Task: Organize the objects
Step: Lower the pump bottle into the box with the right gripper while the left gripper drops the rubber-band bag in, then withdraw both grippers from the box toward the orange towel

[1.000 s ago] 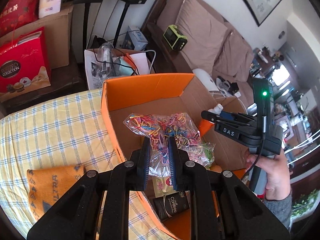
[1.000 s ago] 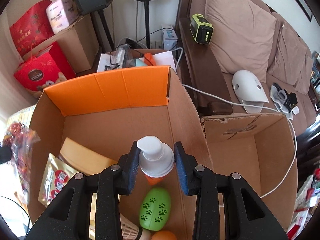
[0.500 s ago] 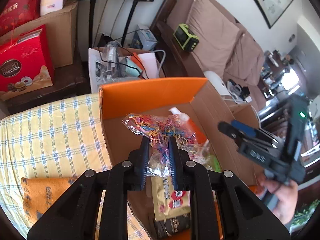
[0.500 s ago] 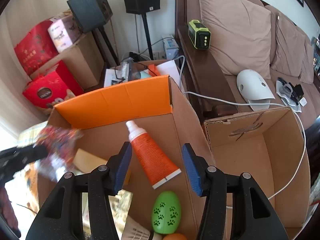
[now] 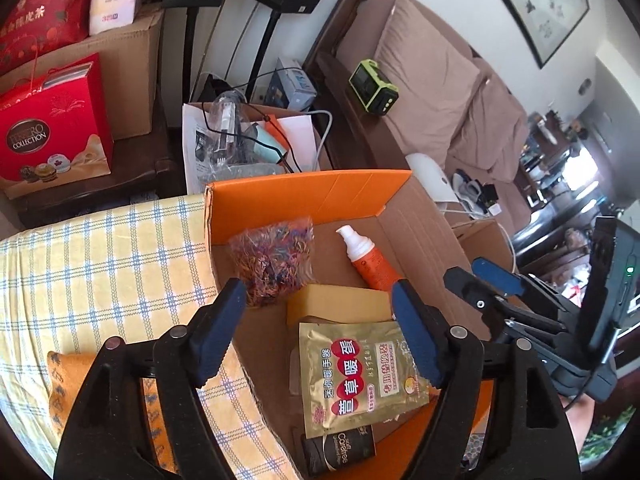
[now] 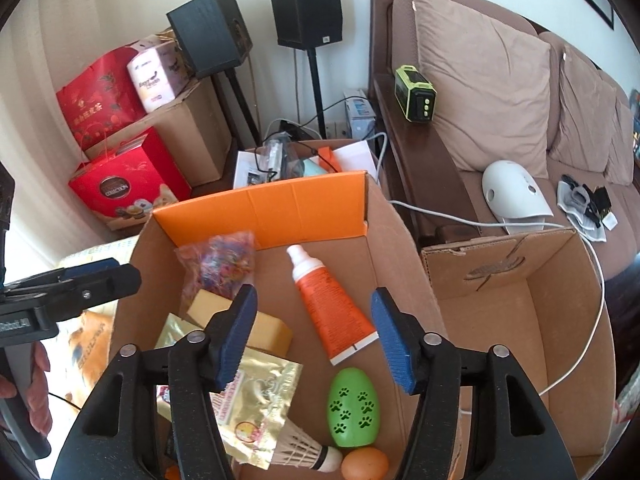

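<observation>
Left gripper (image 5: 318, 312) and right gripper (image 6: 314, 330): both opening, nothing between the jaws. Rubber-band bag (image 5: 274, 258) lies upper left in the cardboard box (image 6: 404, 272); orange tube (image 6: 330, 308) at center. Released for sorting, I judge.

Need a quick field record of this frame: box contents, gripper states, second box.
main box: brown cardboard box with orange flap
contents: clear bag of coloured rubber bands; orange tube with white cap; yellow block; gold foil pouch; green paw-print egg toy; white shuttlecock; orange ball
left gripper: jaws opening, nothing between
right gripper: jaws opening, nothing gripped
second cardboard box: looks empty
</observation>
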`<action>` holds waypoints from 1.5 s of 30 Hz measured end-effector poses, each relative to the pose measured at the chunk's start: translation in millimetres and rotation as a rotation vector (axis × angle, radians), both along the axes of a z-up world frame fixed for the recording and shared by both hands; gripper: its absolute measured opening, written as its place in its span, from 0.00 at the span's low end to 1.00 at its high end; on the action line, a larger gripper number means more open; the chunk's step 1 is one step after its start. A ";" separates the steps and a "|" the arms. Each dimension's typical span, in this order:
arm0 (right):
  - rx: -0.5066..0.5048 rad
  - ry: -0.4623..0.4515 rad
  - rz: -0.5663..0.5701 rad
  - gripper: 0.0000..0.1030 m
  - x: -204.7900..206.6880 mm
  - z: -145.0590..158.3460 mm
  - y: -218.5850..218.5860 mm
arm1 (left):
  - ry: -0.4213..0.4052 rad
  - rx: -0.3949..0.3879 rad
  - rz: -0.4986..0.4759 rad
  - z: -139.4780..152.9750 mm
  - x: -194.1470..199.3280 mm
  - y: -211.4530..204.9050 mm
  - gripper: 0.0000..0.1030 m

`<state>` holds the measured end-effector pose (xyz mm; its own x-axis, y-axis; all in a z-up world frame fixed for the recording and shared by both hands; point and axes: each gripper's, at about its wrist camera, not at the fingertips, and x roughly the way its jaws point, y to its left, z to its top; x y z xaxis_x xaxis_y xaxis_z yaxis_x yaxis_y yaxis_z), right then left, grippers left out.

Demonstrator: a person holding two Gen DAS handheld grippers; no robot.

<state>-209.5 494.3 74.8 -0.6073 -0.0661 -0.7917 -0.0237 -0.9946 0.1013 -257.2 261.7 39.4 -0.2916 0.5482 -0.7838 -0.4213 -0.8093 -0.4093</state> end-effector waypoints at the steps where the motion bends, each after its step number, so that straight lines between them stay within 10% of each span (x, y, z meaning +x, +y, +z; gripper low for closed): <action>1: 0.002 0.002 0.003 0.63 0.5 0.9 -2.4 | 0.004 -0.004 -0.002 2.8 1.3 -1.3 0.71; 6: 0.014 0.014 0.014 0.72 3.6 5.7 -12.7 | 0.054 -0.005 0.004 18.9 11.6 -15.7 0.90; 16: 0.004 0.005 0.042 0.99 8.3 11.5 -33.4 | 0.090 -0.030 0.047 31.3 22.2 -56.7 0.97; 45: -0.032 0.050 0.289 0.99 55.0 28.8 -174.5 | 0.048 -0.150 0.211 -23.3 85.6 -245.6 1.00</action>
